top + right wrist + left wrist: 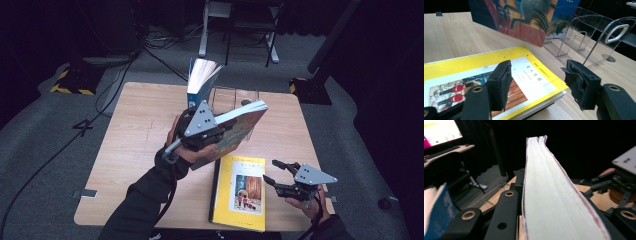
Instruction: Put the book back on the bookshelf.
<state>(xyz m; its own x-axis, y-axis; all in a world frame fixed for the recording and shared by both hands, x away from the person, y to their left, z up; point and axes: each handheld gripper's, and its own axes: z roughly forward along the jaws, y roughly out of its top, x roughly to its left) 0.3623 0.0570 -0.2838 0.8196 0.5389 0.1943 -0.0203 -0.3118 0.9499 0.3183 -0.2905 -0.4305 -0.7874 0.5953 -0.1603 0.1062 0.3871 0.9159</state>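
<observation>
Reaching up from the lower left of the high view, the person's dark-sleeved left forearm slants toward the middle of the frame, its hand wrapped around the left gripper (220, 131). That gripper's jaws are clamped on a thick paperback book with a colourful illustrated cover (235, 134), held clear above the light wooden table (135, 130) and tilted, its pale page edge turned up and to the right. In the left gripper view the white page block (549, 195) runs from the bottom centre up to the top centre, squeezed between the two black jaws.

At the lower right of the high view the right hand holds the right gripper (272, 172) low, just above the table edge, pointing left toward a yellow hardcover book with a picture panel (242, 192) that lies flat at the bottom centre. Its jaws stand apart with nothing between them; the right gripper view shows the two padded fingers (500, 83) spread over the yellow cover.

Behind the lifted paperback, a clear acrylic book stand (584, 37) sits on the table, with a blue book (200, 80) standing upright, slightly fanned, at the upper centre.
</observation>
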